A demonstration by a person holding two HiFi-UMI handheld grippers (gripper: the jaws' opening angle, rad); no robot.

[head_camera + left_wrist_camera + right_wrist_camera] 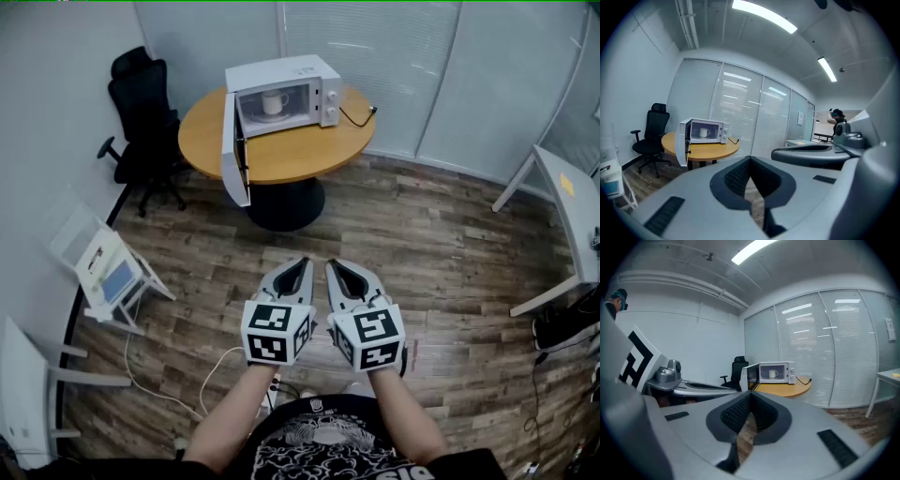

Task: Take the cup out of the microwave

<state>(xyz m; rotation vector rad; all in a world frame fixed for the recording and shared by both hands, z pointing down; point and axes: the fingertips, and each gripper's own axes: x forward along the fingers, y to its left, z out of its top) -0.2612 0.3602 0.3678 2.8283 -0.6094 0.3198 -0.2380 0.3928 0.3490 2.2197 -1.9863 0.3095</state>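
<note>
A white microwave [281, 94] stands on a round wooden table [300, 150] across the room, its door [234, 150] swung open to the left. Inside it sits a white cup [273, 102], upright. The same microwave [705, 131] and cup [704, 132] show small in the left gripper view, and the microwave [771, 373] with its cup [772, 374] in the right gripper view. My left gripper [302, 262] and right gripper [333, 265] are held side by side close to my body, far from the table. Both are shut and hold nothing.
A black office chair [141, 112] stands left of the table. A white desk [572, 216] is at the right, white folding furniture [103, 272] at the left. A white cable [216, 375] lies on the wood floor near my feet. Another person [839, 123] stands far off.
</note>
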